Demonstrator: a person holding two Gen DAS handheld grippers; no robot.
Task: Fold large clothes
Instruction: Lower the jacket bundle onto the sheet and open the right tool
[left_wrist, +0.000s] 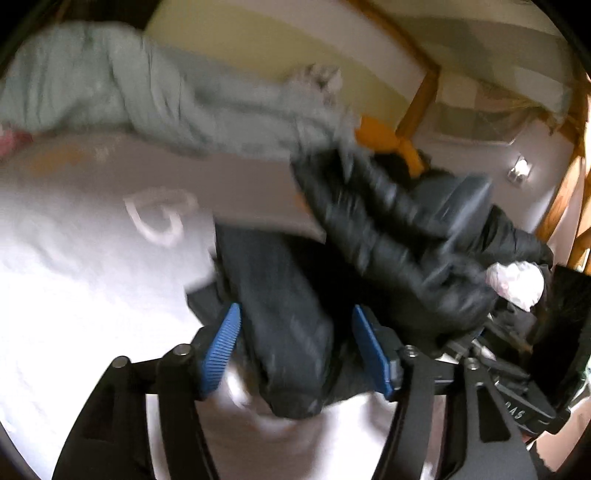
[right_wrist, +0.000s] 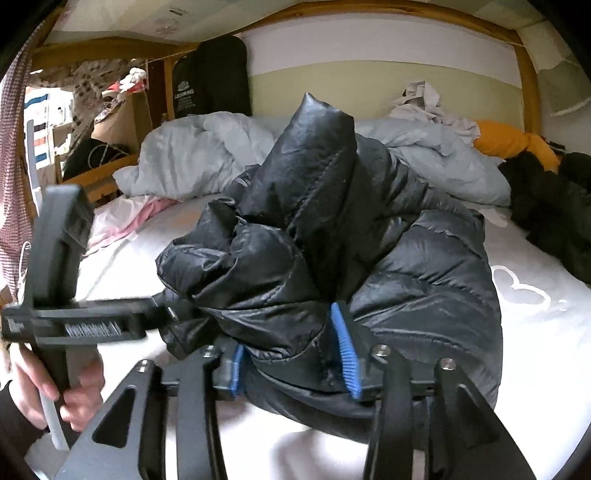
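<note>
Gripping a bunched part of the black puffer jacket (left_wrist: 280, 332) between wide-set pads, the left gripper (left_wrist: 293, 347) works over the white bed (left_wrist: 74, 277); the right gripper (right_wrist: 295, 354) clamps another fold, the jacket heaped mid-mattress. Judged best: draw both holds apart to spread it flat. The grey duvet (right_wrist: 192, 155) and dark clothes (right_wrist: 546, 199) crowd the far side.

Jacket (right_wrist: 369, 236) on bed (right_wrist: 535, 332), before duvet (right_wrist: 192, 158)
</note>
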